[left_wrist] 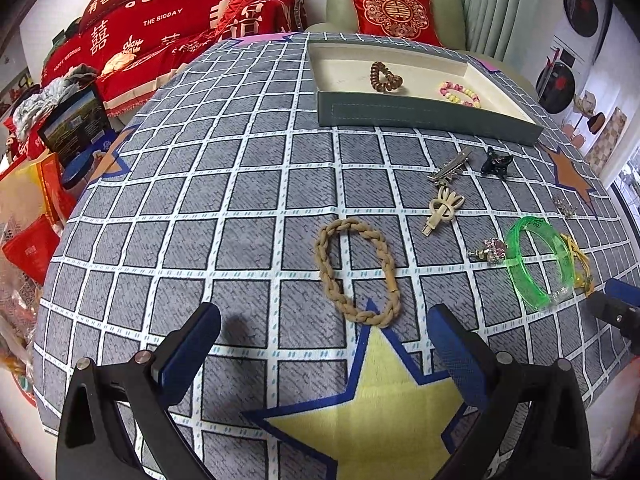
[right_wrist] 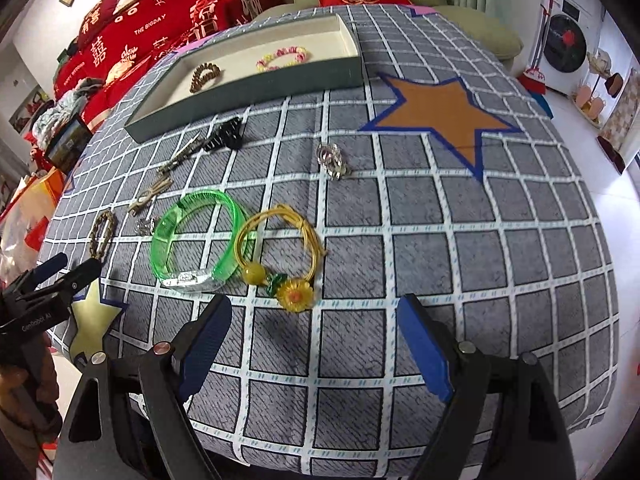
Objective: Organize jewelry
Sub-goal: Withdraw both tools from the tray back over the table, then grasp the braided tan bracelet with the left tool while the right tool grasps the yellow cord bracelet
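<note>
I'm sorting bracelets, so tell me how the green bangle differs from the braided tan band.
The green bangle is clear, smooth plastic; the braided tan band is opaque twisted cord. The bangle touches the yellow sunflower bracelet; the band lies alone by the yellow star. Both are closed loops on the tablecloth, outside the tray.

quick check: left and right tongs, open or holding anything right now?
Left tongs: open, empty, above the braided hair tie.
Right tongs: open, empty, near the sunflower bracelet.

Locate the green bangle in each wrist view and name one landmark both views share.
Left wrist: green bangle lies right of centre, near the right edge.
Right wrist: the bangle lies left of centre, beside the yellow flower bracelet.
Shared landmark: grey tray.
</note>
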Demonstrator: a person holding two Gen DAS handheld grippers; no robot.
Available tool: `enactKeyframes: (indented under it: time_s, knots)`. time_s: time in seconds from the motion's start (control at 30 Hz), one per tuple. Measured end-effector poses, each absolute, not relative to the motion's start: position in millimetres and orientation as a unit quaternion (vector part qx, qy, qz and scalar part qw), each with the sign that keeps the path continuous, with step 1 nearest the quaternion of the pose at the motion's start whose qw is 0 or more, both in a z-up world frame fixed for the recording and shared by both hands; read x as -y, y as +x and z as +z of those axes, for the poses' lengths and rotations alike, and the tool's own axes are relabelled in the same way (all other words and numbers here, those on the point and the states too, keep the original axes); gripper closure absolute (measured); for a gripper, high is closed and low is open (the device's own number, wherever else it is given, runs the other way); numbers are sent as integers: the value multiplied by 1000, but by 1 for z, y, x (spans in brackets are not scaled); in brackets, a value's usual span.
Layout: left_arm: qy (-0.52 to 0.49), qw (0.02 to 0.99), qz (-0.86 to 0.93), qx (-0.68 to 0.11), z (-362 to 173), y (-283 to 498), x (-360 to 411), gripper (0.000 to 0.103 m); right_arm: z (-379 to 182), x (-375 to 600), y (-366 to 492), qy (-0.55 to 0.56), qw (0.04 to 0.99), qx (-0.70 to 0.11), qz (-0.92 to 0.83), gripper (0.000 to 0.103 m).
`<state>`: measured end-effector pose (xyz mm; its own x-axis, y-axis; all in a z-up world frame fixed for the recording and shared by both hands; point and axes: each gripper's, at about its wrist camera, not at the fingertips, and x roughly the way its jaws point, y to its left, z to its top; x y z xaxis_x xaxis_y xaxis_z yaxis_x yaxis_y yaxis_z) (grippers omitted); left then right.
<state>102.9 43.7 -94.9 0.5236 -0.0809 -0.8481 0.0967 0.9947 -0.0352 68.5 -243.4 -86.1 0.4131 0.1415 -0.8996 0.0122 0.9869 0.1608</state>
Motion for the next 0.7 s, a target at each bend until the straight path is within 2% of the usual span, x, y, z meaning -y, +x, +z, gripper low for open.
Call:
enactKeyframes:
  time_s: [0.6,0.67,0.7]
  knots:
    - [16,872,-60,-485,-101,111,-34,0,-92,216,84,-13,846,-533,20,17]
    - [20,874,-68,-481,-99,111,-32,8,-92,213,86,-14,846,-533,23,19]
    - [22,874,-72,-481,-98,112,-30,13,-91,212,86,-16,847,-532,25,25]
